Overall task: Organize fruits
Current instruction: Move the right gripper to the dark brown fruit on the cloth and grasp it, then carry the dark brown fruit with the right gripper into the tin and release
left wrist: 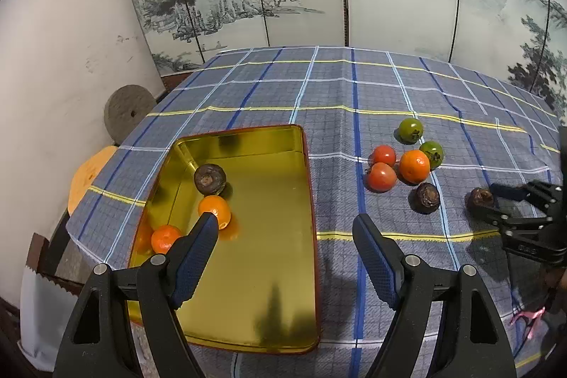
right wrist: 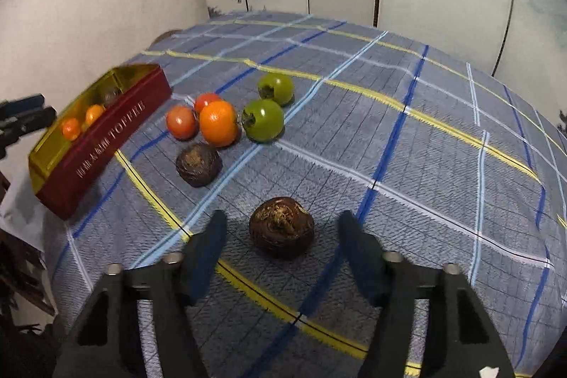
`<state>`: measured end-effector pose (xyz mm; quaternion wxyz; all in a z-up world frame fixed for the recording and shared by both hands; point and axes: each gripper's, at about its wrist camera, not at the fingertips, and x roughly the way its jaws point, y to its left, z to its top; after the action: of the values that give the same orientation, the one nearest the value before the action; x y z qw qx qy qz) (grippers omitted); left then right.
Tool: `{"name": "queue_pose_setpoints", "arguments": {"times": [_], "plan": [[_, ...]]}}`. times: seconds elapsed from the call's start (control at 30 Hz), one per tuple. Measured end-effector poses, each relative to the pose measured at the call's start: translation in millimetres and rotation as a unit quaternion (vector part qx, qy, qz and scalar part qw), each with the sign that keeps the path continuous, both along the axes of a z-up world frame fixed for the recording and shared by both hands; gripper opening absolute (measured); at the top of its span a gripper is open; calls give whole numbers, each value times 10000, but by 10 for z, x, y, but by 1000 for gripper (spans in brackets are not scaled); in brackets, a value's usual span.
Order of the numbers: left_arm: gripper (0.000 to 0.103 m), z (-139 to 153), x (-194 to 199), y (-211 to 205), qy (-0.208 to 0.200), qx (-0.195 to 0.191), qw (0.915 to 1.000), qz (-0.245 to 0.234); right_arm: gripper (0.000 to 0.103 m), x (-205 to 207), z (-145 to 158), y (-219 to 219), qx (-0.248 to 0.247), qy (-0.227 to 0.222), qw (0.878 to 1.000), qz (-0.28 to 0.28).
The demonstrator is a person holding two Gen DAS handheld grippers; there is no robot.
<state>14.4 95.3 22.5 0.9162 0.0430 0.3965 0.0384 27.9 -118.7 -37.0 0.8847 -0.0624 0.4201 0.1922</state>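
One dark brown fruit (right wrist: 281, 227) sits alone on the checked cloth (right wrist: 443, 137), between the fingers of our right gripper (right wrist: 280, 232) and apart from the cluster of tomatoes, an orange (right wrist: 218, 123) and a second dark fruit (right wrist: 198, 164) near the tin (right wrist: 102, 144). We judge the main risk to be a roll: the fruit is round and knobbly, so if one pad meets it first it could squirt out across the cloth, or be pinched off-centre and drop on the way to the tin. The right jaws stand apart, with a gap either side of the fruit, touching nothing. Our left gripper (left wrist: 285, 225) hangs over the tin's near side, jaws wide and empty, above the three fruits already inside.
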Motion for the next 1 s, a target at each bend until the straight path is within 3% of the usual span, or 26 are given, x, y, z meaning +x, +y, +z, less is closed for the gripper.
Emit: {"name": "queue_pose_setpoints", "arguments": {"times": [0.07, 0.27, 0.7, 0.87, 1.0], "plan": [[79, -1, 6, -3, 2, -9, 10000, -6, 38, 39, -82, 20, -54, 190, 9998, 35], [79, 1, -4, 8, 7, -59, 10000, 1, 36, -23, -63, 31, -95, 106, 9999, 62], [79, 25, -160, 209, -118, -84, 9997, 175, 36, -335, 566, 443, 440, -373, 9968, 547], [79, -4, -251, 422, -122, -29, 9990, 418, 36, -351, 732, 739, 628, -434, 9929, 908], [79, -31, -359, 720, -164, 34, 9960, 883, 36, -293, 807, 1044, 782, -411, 9886, 1220]]}}
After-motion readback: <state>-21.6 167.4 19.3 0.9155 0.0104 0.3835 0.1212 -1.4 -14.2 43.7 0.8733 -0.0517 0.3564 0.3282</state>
